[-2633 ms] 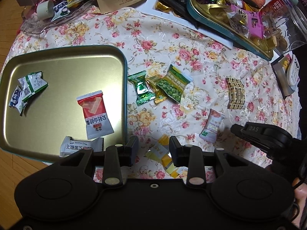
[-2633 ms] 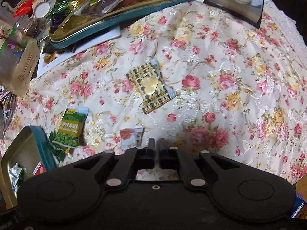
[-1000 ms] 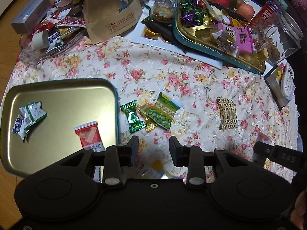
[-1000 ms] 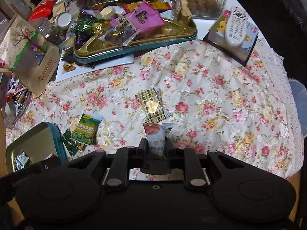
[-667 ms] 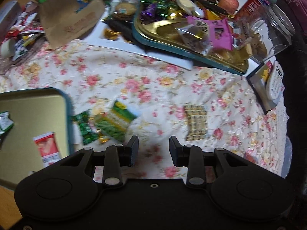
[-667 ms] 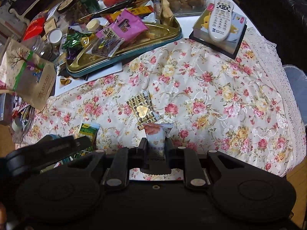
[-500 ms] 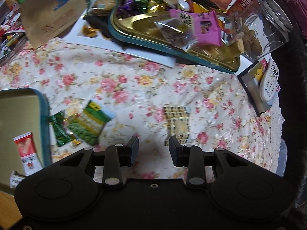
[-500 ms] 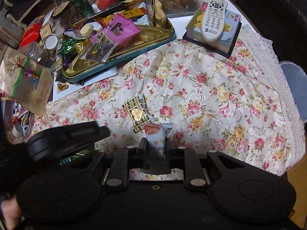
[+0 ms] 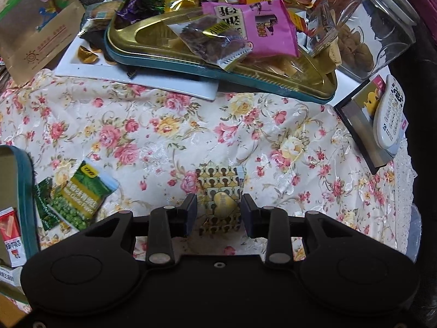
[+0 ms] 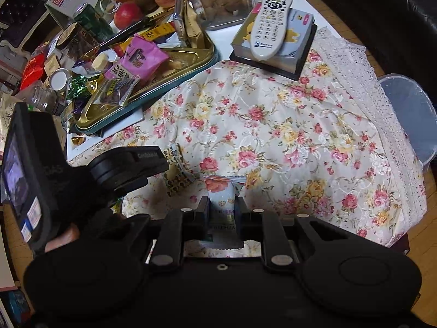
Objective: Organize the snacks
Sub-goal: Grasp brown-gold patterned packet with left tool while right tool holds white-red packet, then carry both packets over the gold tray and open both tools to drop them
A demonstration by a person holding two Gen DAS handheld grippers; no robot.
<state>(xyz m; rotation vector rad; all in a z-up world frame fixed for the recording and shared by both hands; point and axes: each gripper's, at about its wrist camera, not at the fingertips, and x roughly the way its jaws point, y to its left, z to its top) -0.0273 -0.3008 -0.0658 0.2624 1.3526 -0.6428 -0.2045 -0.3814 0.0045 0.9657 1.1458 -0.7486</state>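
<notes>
My left gripper [image 9: 219, 211] is open, its fingers on either side of a gold-and-black patterned snack packet [image 9: 221, 194] lying on the floral cloth. My right gripper [image 10: 221, 207] is shut on a pale packet with a pink top [image 10: 221, 191], held above the cloth. The left gripper's body [image 10: 82, 180] fills the left of the right wrist view and hides most of the patterned packet [image 10: 177, 176]. A green pea packet [image 9: 82, 196] lies left, beside the gold tin tray [image 9: 26, 191], which holds a red-and-white packet [image 9: 11, 232].
A second gold tray [image 9: 218, 65] piled with snacks sits at the back on a white board. A glass jar [image 9: 368, 27], a remote on a book [image 9: 387, 117], a paper bag [image 9: 32, 27] and apples [image 10: 128, 13] crowd the far side. The table edge with lace [image 10: 382, 104] is right.
My left gripper swung right from the tin tray to straddle the patterned packet. My right gripper closed on the pale packet and lifted it off the cloth.
</notes>
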